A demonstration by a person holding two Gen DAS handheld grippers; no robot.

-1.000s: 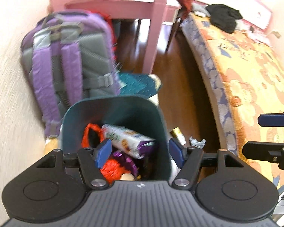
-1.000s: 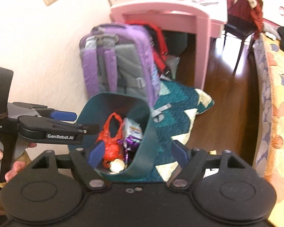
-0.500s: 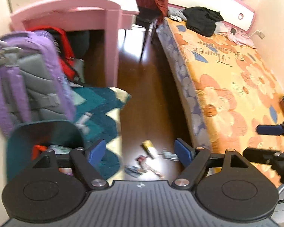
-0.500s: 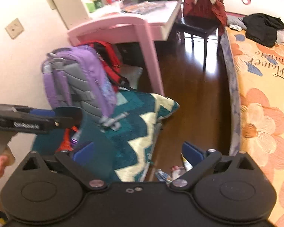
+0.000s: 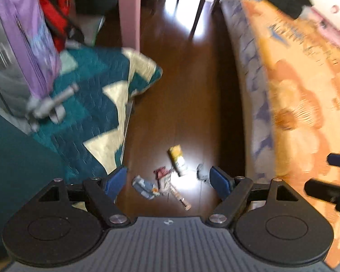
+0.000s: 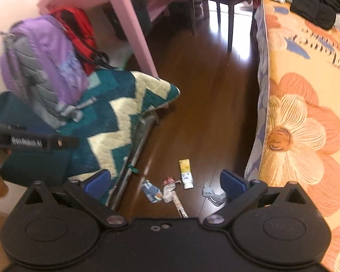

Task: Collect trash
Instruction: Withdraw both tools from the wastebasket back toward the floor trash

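Here, bare floor (image 6: 206, 95) is seen between quilt (image 6: 115, 122) and bed (image 6: 301, 113); wrappers (image 6: 170, 187) lie scattered. Left gripper (image 5: 168, 181) and right gripper (image 6: 165, 181) are held spread, empty. Bin (image 5: 13, 158) contents hidden.

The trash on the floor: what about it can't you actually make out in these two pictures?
- Yellow tube: print too small, both views.
- Grey scrap: left view, partly behind a gripper finger.
- Thin stick: right view, lower end hidden by gripper body.
- Blue wrapper: left view, motion-blurred.
- Teal bin: contents out of sight, cut by frame edge.
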